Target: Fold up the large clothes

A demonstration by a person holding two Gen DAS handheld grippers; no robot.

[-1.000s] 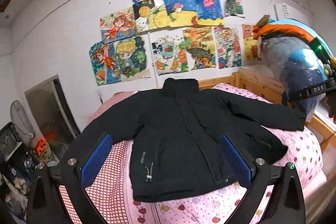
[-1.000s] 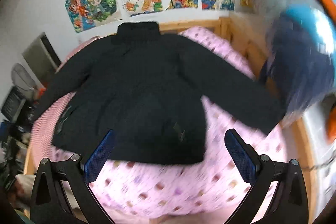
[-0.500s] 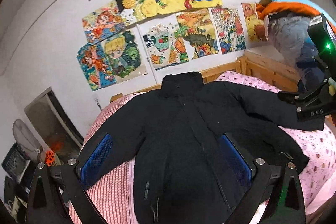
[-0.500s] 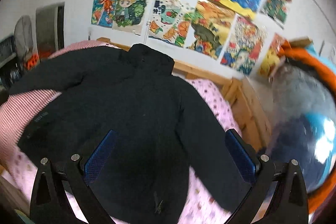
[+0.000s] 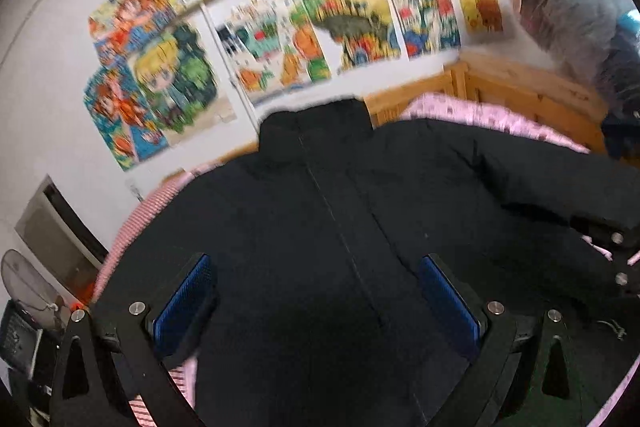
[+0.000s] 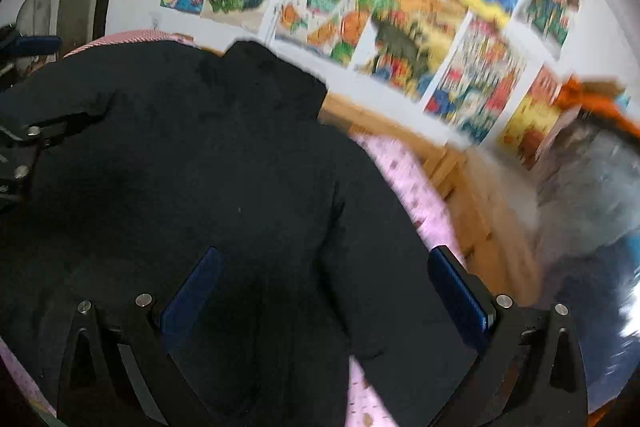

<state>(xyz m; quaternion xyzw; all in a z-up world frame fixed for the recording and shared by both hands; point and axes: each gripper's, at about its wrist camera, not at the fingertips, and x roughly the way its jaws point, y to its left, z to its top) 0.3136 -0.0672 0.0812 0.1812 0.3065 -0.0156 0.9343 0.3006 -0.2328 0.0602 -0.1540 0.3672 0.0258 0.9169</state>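
Observation:
A large black padded jacket (image 5: 344, 211) lies flat, front up, on a pink bed, collar toward the wall and sleeves spread out. It also shows in the right wrist view (image 6: 208, 179). My left gripper (image 5: 316, 295) is open and empty, low over the jacket's front near the zip. My right gripper (image 6: 324, 287) is open and empty, over the jacket's right side and sleeve. Part of the right gripper shows at the right edge of the left wrist view (image 5: 616, 259). Part of the left gripper shows at the left edge of the right wrist view (image 6: 20, 147).
The bed has a pink dotted cover (image 6: 412, 183) and a wooden frame (image 5: 520, 87). Colourful drawings (image 5: 320, 27) cover the white wall. A pile of bagged clothes (image 5: 580, 15) stands at the right. Clutter and a fan (image 5: 24, 291) sit at the left.
Both grippers have moved down and closer to the jacket, which now fills most of each view. The jaws stay open. The jacket has not moved.

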